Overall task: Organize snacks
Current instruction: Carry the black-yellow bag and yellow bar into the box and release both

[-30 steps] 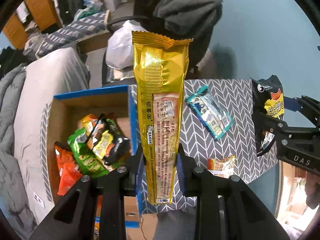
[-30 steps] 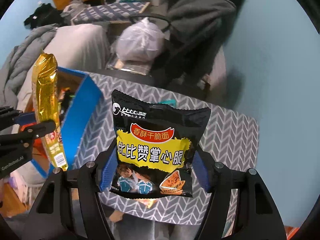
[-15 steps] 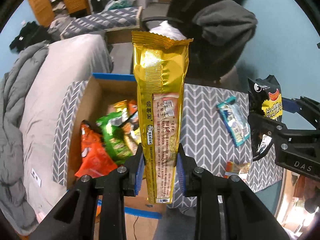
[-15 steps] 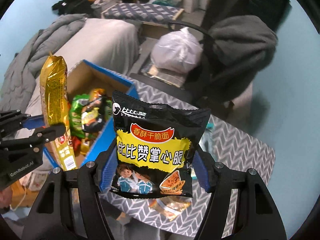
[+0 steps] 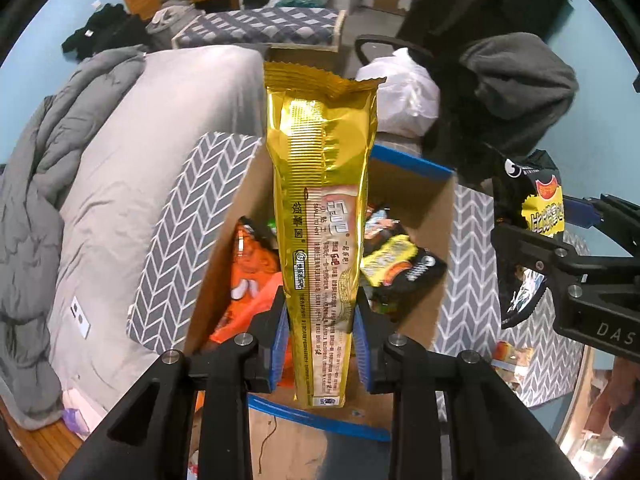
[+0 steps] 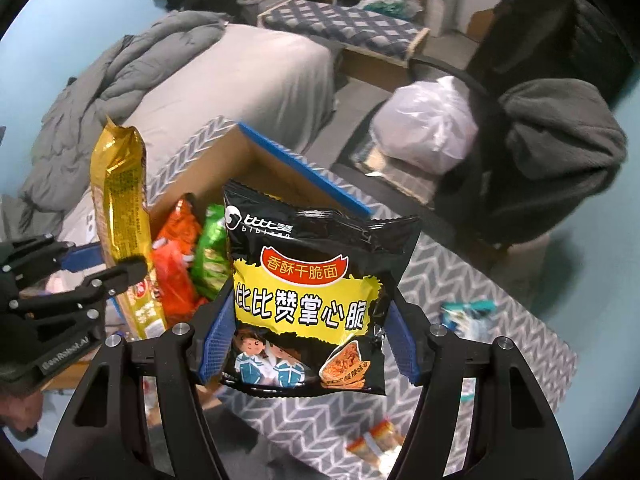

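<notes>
My left gripper [image 5: 320,344] is shut on a long gold snack packet [image 5: 322,200] and holds it upright over the open cardboard box with blue edges [image 5: 424,216]. The box holds several snack bags, orange [image 5: 248,264], black-yellow [image 5: 400,268] and green [image 6: 210,252]. My right gripper [image 6: 308,348] is shut on a black and yellow noodle snack bag [image 6: 308,296], held above the chevron-cloth table [image 6: 460,276] right of the box [image 6: 280,152]. The left gripper with the gold packet [image 6: 120,216] shows at the left of the right wrist view.
A teal packet [image 6: 466,312] and small orange packets [image 6: 374,442] lie on the table. A grey bed [image 5: 120,128] stands left of the table. Behind are a chair with dark clothing [image 5: 516,80] and a white plastic bag [image 5: 408,96].
Both grippers have moved left with their packets. The gold packet has gone from over the box's right edge to over its middle. The black bag has come closer to the box.
</notes>
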The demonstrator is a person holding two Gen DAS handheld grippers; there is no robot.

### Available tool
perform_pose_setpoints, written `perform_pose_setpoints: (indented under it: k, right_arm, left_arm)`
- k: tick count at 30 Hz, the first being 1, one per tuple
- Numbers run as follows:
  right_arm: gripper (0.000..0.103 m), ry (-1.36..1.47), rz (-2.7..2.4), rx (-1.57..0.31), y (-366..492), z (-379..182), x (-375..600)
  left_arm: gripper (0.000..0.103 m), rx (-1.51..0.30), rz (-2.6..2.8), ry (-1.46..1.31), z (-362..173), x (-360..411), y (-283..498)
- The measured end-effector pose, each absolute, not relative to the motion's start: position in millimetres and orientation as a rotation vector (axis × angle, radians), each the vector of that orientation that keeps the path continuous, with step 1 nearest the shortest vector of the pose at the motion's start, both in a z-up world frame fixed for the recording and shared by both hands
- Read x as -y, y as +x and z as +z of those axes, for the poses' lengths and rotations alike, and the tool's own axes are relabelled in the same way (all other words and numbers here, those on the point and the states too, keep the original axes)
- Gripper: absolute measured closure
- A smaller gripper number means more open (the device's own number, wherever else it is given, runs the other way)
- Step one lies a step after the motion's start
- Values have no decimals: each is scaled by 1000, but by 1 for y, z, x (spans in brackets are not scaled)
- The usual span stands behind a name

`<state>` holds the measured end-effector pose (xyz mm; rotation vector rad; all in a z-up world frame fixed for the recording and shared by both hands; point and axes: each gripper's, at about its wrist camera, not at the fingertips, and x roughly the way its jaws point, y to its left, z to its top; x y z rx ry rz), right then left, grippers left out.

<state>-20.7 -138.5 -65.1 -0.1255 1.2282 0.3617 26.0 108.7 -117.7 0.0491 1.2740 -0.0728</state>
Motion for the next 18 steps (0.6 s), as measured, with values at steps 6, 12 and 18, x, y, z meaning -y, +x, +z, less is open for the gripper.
perform_pose_setpoints:
  k: [6,12,18]
  right_arm:
    - [36,-124,403,-1267,-7,-83,110]
    - [36,-141,436,-1313,3,-103,83]
    - [35,-118,450,-1358,12,-117,72]
  left_arm:
    - [74,-1287,-49,37,-134,-127,34]
    - [74,-1304,-37,14,-149,-138,42]
    - [74,-1317,-35,-26,-157,-147,43]
